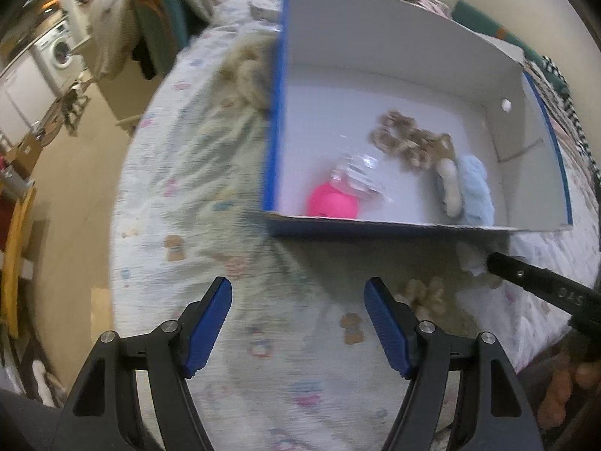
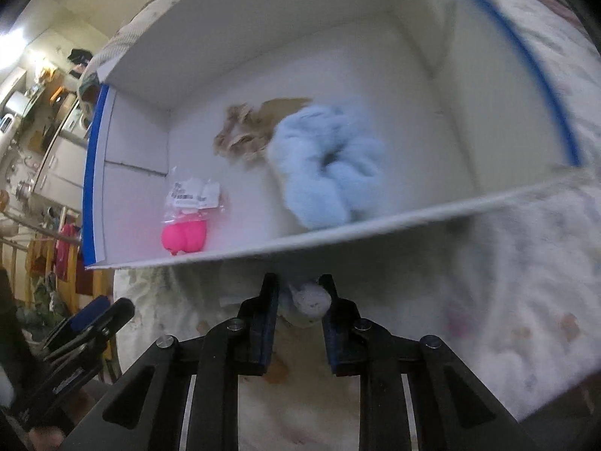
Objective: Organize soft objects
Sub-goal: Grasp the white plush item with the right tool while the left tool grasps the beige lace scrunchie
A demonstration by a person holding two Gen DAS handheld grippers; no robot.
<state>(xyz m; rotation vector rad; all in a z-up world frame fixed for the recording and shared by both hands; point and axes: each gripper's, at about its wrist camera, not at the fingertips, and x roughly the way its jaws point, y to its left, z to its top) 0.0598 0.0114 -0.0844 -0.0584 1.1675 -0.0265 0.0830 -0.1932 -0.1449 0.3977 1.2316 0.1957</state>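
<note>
A blue-edged white cardboard box [image 1: 375,37] [image 2: 338,11] lies on the bed. Inside it are a pink squishy toy in a clear bag [image 1: 332,203] [image 2: 184,236], a brown scrunchie [image 1: 398,139] [image 2: 240,135], a cream soft piece [image 1: 450,188] and a light blue fluffy scrunchie [image 1: 477,188] [image 2: 326,165]. My left gripper [image 1: 298,323] is open and empty above the quilt in front of the box. My right gripper [image 2: 298,300] is shut on a small pale fluffy soft object [image 2: 310,300] just in front of the box's near wall; it also shows in the left wrist view [image 1: 526,278].
The box sits on a pale patterned quilt [image 1: 188,188] [image 2: 507,282]. A tan fluffy item [image 1: 248,71] lies against the box's left outer wall. Clothes hang on a chair [image 1: 150,30] beyond the bed; the floor and a washing machine [image 1: 60,52] are at left.
</note>
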